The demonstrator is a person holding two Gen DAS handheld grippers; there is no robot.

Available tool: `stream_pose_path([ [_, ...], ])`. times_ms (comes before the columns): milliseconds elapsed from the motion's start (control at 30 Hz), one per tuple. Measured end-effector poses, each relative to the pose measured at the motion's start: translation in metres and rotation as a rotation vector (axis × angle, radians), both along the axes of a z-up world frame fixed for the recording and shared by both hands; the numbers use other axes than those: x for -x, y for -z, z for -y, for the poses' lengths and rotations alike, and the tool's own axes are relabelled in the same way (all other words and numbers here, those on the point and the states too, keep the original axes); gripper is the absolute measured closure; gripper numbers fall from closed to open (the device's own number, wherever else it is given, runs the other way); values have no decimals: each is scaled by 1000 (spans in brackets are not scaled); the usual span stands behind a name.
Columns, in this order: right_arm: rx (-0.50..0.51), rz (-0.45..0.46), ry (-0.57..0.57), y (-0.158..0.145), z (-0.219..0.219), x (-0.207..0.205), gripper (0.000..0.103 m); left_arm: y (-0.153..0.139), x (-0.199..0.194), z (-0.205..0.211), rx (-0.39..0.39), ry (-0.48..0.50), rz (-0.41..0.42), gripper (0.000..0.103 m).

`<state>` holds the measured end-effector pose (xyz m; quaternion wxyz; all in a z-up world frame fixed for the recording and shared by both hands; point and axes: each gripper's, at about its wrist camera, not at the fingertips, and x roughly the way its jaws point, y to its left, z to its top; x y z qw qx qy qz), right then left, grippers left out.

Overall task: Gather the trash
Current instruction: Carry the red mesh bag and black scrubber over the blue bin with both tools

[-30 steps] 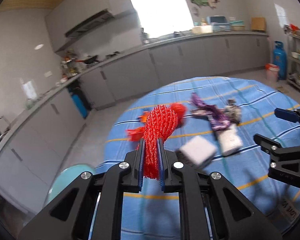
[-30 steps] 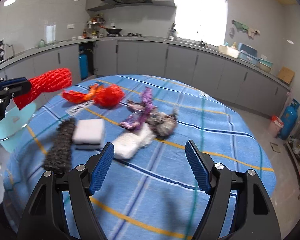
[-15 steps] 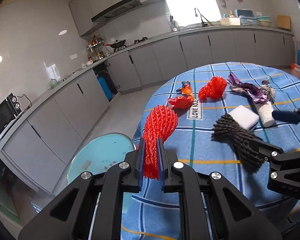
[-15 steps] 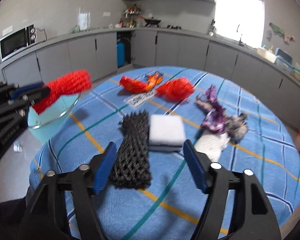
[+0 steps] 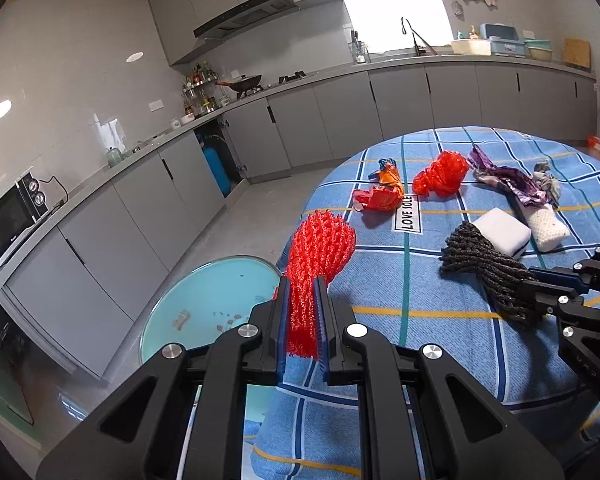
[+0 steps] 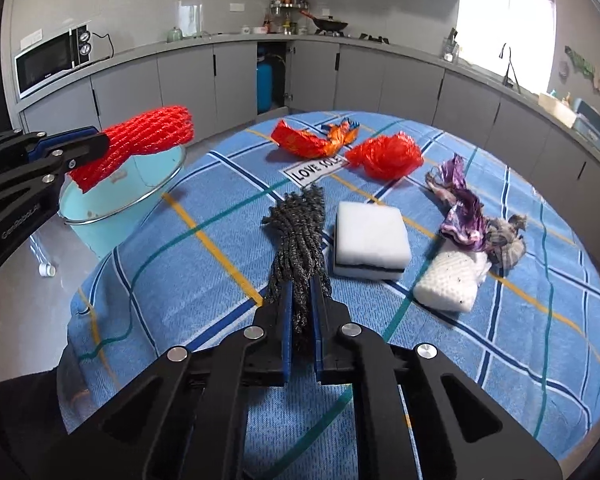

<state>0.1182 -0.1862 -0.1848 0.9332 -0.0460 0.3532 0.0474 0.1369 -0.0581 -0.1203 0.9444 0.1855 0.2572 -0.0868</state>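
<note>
Beside the table (image 6: 228,240), pale blue bin (image 5: 204,304) holding scraps, left fingers (image 5: 302,312) pinching red net (image 5: 320,248), right fingers (image 6: 301,304) closing on black net (image 6: 298,232)

White label (image 5: 407,215) sewn on the blue plaid tablecloth (image 5: 400,280): black capitals "LOVE SOLE", the last letters cut off or creased. Left gripper (image 6: 88,142) arm: faint embossed lettering, not legible.

**Bright daylight, sharp frames, fisheye bend**

Daylight floods through the window (image 5: 384,4), blown out to white. Ceiling lights (image 5: 2,110) glare on the wall tiles. Shadows on the table (image 6: 500,344) are soft. Edges curve and darken, perhaps slightly soft there.
</note>
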Motion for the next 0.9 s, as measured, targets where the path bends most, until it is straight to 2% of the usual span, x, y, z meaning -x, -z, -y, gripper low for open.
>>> stream_pose_path([
  [333,20,79,-14,-28,-5,6,95,-12,-1,-11,7,-26,29,91],
  [900,43,125,7,-44,-2,-9,95,-15,-4,-18,10,-51,34,91],
])
